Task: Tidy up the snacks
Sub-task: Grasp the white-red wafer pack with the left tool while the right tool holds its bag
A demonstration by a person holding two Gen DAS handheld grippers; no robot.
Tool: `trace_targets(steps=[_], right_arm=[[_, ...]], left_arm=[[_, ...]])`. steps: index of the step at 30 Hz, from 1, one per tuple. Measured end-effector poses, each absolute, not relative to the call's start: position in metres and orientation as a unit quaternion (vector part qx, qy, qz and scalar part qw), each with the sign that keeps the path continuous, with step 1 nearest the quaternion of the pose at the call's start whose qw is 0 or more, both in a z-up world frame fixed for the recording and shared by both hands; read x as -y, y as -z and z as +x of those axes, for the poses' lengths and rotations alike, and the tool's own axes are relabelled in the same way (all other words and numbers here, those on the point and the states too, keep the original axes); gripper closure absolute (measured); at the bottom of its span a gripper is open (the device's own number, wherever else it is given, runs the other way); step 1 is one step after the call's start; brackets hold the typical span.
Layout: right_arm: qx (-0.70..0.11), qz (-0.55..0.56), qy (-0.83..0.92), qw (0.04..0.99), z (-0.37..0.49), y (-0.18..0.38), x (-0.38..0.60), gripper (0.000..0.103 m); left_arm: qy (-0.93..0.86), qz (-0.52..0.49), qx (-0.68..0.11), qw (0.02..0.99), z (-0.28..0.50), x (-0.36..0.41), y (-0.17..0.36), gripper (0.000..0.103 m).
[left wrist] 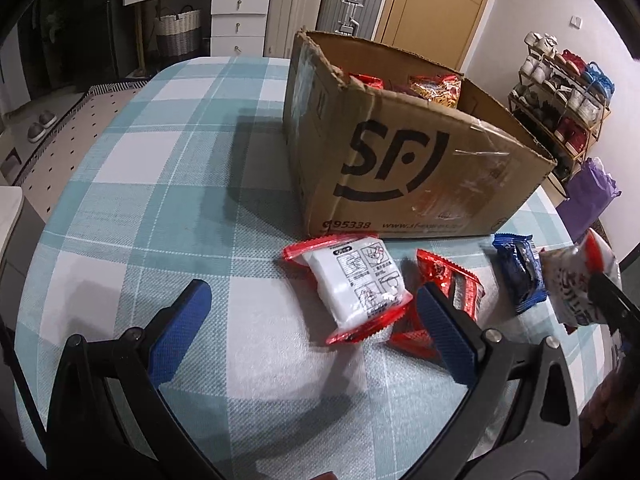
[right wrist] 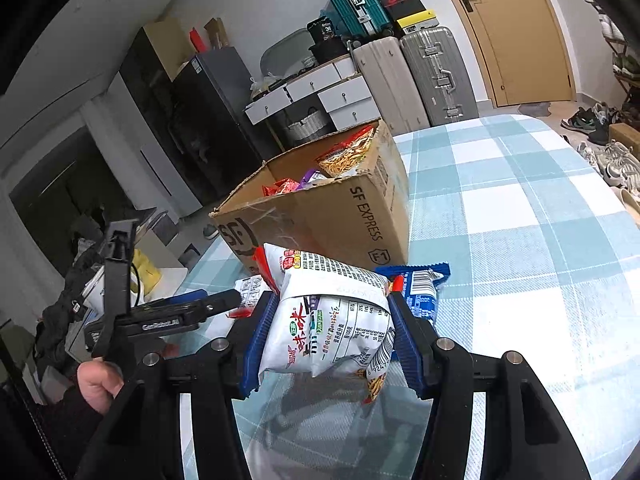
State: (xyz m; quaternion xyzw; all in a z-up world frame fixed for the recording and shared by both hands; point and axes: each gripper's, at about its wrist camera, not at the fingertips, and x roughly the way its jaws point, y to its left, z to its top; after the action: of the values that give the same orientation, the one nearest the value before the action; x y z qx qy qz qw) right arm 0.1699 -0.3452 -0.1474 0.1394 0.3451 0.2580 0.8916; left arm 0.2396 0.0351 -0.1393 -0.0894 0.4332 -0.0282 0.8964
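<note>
White-and-red packet: the snack bag sits crosswise between my right gripper pads, lifted clear of the cloth, short of the box.
My right fingers: the blue ribbed pads press on both sides of that bag, closed only as far as its bulk allows.
My left fingers: left gripper spread wide, nothing held; its right pad hangs over the red packet, and the white packet with red ends lies in the gap between the pads (whether a pad touches either, I cannot tell).
Blue packet: flat on the cloth, just beside the held bag.
Cardboard box: open-topped, behind the loose packets, with noodle bags already inside.
Table: covered in a teal-and-white checked cloth.
Room beyond: suitcases and a wooden door.
</note>
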Motion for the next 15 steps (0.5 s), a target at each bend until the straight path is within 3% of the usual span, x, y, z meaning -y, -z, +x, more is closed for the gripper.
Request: trace_targets(steps=[15], right_arm=[[-0.343, 0.162, -0.254, 0.89, 0.163, 0.151, 0.36, 0.047]], left_arm=[[0.018, -0.077, -0.454, 0.887, 0.267, -0.02, 0.153, 0.001]])
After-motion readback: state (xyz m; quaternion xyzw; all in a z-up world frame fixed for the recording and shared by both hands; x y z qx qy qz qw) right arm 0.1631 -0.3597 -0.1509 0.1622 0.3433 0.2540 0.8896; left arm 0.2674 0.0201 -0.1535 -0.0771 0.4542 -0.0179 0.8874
